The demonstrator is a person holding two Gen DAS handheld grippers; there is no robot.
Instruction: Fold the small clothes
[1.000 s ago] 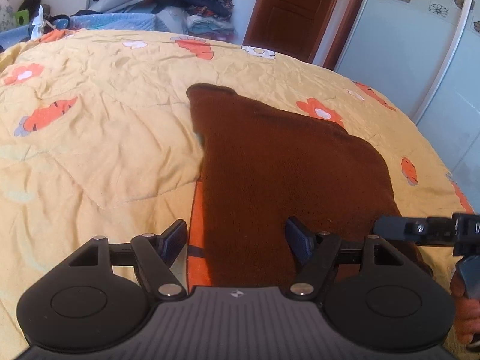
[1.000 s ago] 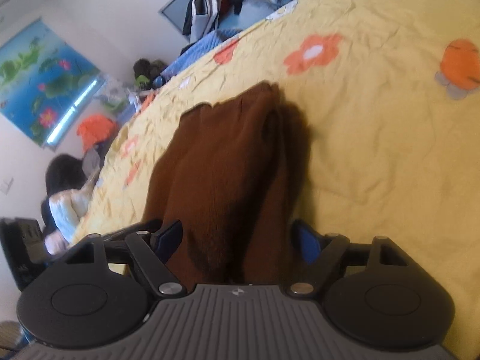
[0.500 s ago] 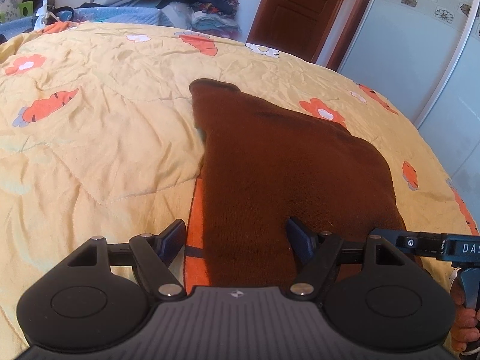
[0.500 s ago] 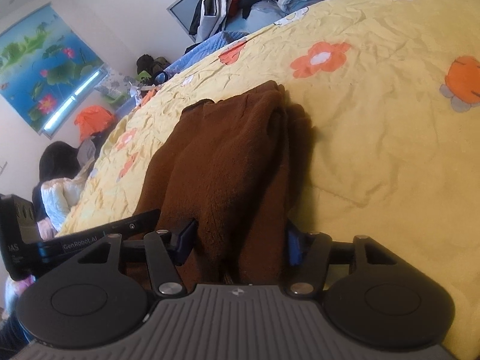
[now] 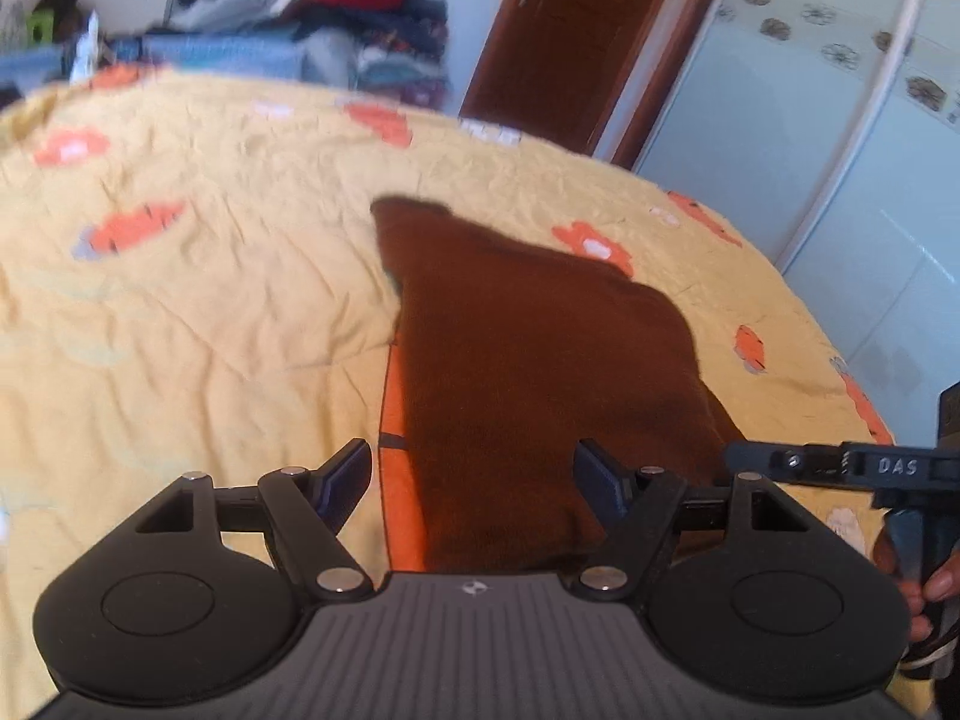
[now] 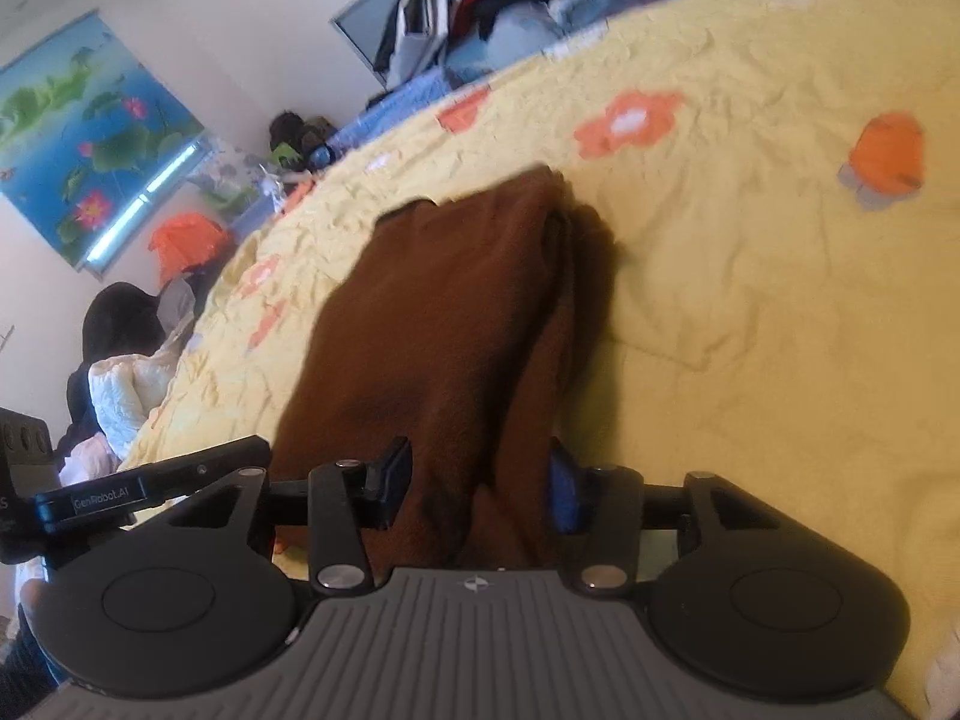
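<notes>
A brown fleece garment [image 5: 540,372] lies lengthwise on the yellow flowered bedspread [image 5: 180,330], its near end reaching under both tools. My left gripper [image 5: 474,474] is open over that end. The cloth touches only its right finger [image 5: 600,480], and an orange stripe shows beside the left one. In the right wrist view the garment [image 6: 444,324] looks bunched into long folds. My right gripper [image 6: 480,480] is closing, and a thick fold fills the gap between its pads, which press on it.
A pile of clothes [image 5: 336,18] is heaped past the far edge of the bed, next to a brown door [image 5: 570,42] and pale wardrobe panels [image 5: 840,150]. A person [image 6: 120,360] sits beside the bed at the left of the right wrist view. The bedspread [image 6: 780,300] is wrinkled.
The right jaws have narrowed from wide apart onto the garment's fold. Both tools have drawn back and up a little, and the left view is now blurred. The left jaws kept their width.
</notes>
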